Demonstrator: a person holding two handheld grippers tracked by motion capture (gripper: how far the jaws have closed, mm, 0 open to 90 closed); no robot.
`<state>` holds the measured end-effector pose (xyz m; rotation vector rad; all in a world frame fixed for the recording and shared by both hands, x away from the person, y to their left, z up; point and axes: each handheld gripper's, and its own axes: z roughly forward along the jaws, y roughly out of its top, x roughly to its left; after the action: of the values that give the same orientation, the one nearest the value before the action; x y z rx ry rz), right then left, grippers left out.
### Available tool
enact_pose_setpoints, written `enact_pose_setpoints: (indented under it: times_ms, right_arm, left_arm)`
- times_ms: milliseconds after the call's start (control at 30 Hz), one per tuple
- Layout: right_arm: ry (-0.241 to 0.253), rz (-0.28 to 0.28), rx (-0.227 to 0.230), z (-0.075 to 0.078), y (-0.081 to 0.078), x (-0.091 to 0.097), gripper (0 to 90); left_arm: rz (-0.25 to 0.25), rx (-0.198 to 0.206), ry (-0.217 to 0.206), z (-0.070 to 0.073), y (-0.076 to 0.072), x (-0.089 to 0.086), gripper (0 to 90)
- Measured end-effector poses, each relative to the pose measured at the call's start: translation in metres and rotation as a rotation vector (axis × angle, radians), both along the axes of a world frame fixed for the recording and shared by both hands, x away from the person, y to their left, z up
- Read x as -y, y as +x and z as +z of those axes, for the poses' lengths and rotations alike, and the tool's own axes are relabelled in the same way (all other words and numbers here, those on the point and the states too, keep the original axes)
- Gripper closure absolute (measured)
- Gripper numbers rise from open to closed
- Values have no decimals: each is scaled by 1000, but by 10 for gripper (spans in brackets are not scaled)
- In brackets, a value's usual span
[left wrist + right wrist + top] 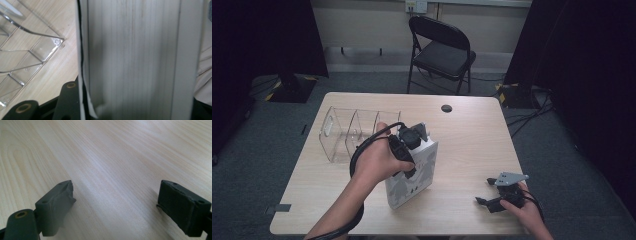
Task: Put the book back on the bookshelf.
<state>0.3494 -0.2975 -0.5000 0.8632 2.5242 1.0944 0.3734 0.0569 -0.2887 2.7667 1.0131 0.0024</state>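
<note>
Right hand-held gripper (496, 199) idled spread on the bench (472, 135) while the left hand-held gripper (408, 150) pinched the white box (412, 175), upright beside the clear divided organizer (354, 132). Carry step, probably; next, lining it up with a compartment.
</note>
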Motion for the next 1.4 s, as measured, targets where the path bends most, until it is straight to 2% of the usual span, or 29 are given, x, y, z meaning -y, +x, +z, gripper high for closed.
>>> enact_pose_setpoints:
  times_ms: [133, 333, 367, 633, 1400]
  right_arm:
    - [0, 0, 0, 0, 0, 0, 124]
    - [0, -1, 0, 0, 0, 0, 124]
    - [0, -1, 0, 0, 0, 0, 124]
    - [0, 0, 0, 0, 0, 0, 124]
    - [0, 0, 0, 0, 0, 0, 124]
  left_arm:
    - [-2, -2, 10, 0, 0, -3, 530]
    - [23, 0, -12, -2, -1, -10, 530]
    - [18, -1, 1, -1, 0, -11, 530]
    - [33, 7, 9, -4, 1, -21, 530]
    - [63, 6, 5, -6, -6, -45, 530]
